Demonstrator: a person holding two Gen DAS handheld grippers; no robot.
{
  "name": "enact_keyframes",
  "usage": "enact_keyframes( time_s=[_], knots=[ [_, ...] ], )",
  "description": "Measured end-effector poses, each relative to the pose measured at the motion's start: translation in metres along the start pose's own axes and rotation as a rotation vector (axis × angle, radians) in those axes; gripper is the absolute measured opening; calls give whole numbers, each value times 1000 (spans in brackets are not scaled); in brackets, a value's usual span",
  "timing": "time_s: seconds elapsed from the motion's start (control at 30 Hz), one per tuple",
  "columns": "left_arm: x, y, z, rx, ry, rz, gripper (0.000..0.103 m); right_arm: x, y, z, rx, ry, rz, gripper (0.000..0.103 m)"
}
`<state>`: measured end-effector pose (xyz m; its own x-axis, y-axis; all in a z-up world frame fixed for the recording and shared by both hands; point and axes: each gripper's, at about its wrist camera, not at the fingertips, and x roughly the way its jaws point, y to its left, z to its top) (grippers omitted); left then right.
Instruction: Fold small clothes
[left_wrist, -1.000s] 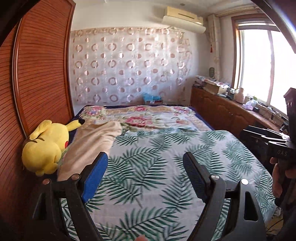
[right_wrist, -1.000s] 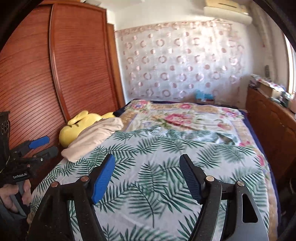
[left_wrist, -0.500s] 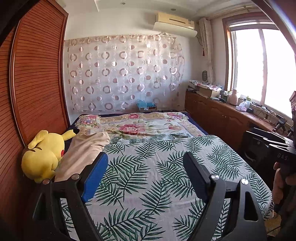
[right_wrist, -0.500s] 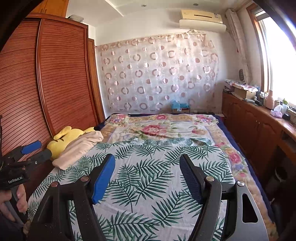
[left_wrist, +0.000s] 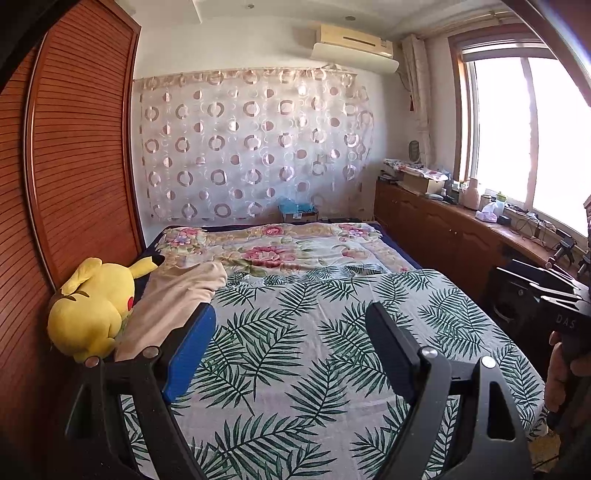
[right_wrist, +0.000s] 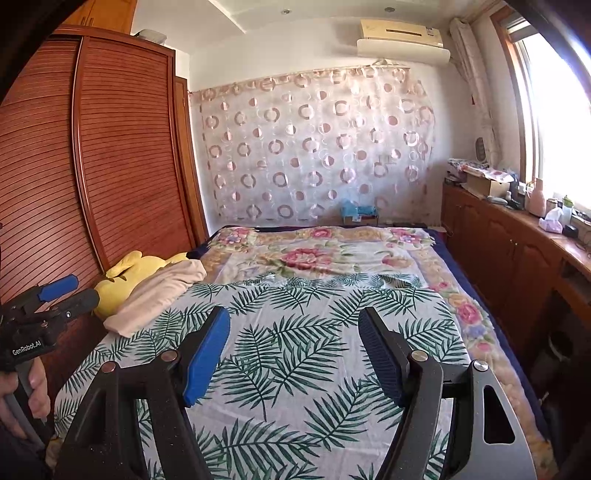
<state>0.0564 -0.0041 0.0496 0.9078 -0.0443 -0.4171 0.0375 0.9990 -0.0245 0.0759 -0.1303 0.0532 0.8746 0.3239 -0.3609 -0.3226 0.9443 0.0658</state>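
A beige garment (left_wrist: 173, 302) lies bunched along the left edge of the bed, against a yellow plush toy; it also shows in the right wrist view (right_wrist: 159, 291). My left gripper (left_wrist: 290, 317) is open and empty, held above the near part of the bed, right of the garment. My right gripper (right_wrist: 293, 321) is open and empty above the palm-leaf sheet (right_wrist: 295, 354). The left gripper also shows at the left edge of the right wrist view (right_wrist: 62, 291), near the garment. The right gripper's body shows at the right edge of the left wrist view (left_wrist: 554, 310).
A yellow plush toy (left_wrist: 92, 306) sits at the bed's left edge against a wooden wardrobe (left_wrist: 74, 184). A floral blanket (left_wrist: 280, 247) covers the far half of the bed. A wooden counter (right_wrist: 517, 236) with clutter runs along the right wall under the window.
Both grippers have risen and pulled back from the bed, so more of the room and ceiling shows. Both stay open and empty. The garment has not moved.
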Motion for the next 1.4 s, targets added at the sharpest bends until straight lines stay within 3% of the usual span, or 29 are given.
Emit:
enact_keyframes(
  time_s=[1.4],
  knots=[
    [1,1,-1,0,-2,2,84,-15,-10,3,-7,-5,4,74]
  ],
)
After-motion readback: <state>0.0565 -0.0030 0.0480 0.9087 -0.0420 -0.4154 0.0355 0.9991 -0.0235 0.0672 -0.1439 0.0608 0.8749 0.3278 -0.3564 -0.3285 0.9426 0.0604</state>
